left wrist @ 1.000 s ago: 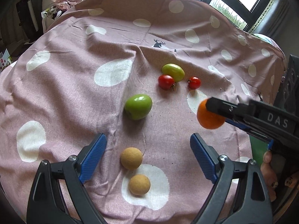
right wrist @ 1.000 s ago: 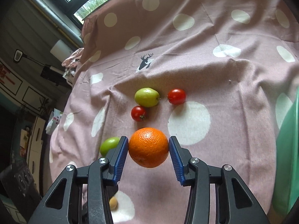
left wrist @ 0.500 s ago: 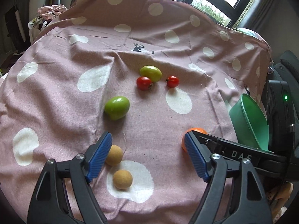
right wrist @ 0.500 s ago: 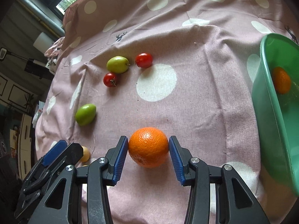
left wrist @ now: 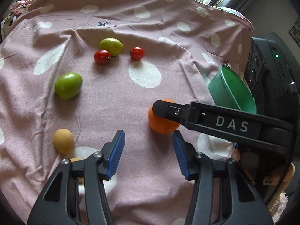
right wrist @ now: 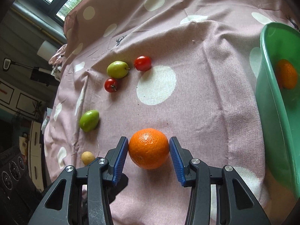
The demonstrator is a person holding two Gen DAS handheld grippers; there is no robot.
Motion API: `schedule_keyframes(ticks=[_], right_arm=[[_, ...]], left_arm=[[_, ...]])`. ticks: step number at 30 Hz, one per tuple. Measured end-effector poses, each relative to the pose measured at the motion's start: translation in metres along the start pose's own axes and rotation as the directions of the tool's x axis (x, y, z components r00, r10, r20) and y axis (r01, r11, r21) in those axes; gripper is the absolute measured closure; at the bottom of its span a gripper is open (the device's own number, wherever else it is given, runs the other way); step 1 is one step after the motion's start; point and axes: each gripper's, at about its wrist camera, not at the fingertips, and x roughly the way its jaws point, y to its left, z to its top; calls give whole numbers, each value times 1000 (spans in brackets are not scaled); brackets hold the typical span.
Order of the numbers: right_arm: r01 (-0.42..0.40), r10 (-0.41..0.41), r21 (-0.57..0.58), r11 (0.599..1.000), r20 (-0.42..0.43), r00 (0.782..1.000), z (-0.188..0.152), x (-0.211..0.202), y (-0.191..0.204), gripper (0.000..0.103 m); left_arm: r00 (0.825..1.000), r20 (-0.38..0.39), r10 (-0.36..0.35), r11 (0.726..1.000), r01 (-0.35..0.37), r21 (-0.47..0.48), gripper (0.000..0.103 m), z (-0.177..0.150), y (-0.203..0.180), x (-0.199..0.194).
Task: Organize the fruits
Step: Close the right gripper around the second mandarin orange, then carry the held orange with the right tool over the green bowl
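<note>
My right gripper (right wrist: 148, 147) is shut on an orange (right wrist: 148, 148) just above the pink dotted cloth (right wrist: 196, 97). The green bowl (right wrist: 271, 112) stands to its right with a second orange (right wrist: 286, 74) inside. In the left wrist view the same held orange (left wrist: 161, 121) shows under the right gripper's black finger. My left gripper (left wrist: 148, 155) hangs just in front of it, its jaws closing with nothing between them. Two green fruits (left wrist: 68, 85) (left wrist: 111, 46), two red tomatoes (left wrist: 101, 57) (left wrist: 137, 53) and a yellow fruit (left wrist: 63, 140) lie on the cloth.
A second yellow fruit (left wrist: 76, 160) is half hidden behind the left gripper's left finger. A black device (left wrist: 270, 71) with a green light stands beyond the bowl (left wrist: 225, 90) at the right. Windows and room clutter lie past the cloth's far edge.
My left gripper's jaws have narrowed a lot and it has swung right toward the held orange. My right gripper has carried the orange right and down, bringing the bowl into its view.
</note>
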Motion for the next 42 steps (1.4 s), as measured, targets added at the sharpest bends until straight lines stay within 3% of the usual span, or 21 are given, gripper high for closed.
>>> schedule_keyframes(ticks=[4,8,12,16,22,24,28,42], right_arm=[[7,-7,-20,1000,-12,1000,0,-1,2,56],[-30,30,-15,999,2,1000,6,-2,2,56],[-31,32,-25,999,20,999,16,-1,4,56],[5,-3,-62,998,32,999,23,6,7,56],[-18,21,-71,997,32,999,33,12,5,57],[-10,12,-90,996,23,1000,32,14,8,65],[7,-3,-126,992,31,1000,29,12,13,66],[-53,54,-122,991,7,998,11,-3,7,68]], left_arm=[[1000,-27,-11,1000,12,4,53,-2,-5,10],[999,-6,-50,999,50,19,53,-1,-10,14],[993,-27,-113,993,112,-39,54,1,-5,20],[996,-18,-82,996,81,-46,54,4,-2,23],[997,-6,-71,995,70,-73,54,6,6,19],[997,-4,-75,994,74,-79,54,6,8,18],[999,4,-51,997,51,-63,59,5,6,18],[999,22,-45,999,45,3,63,6,0,25]])
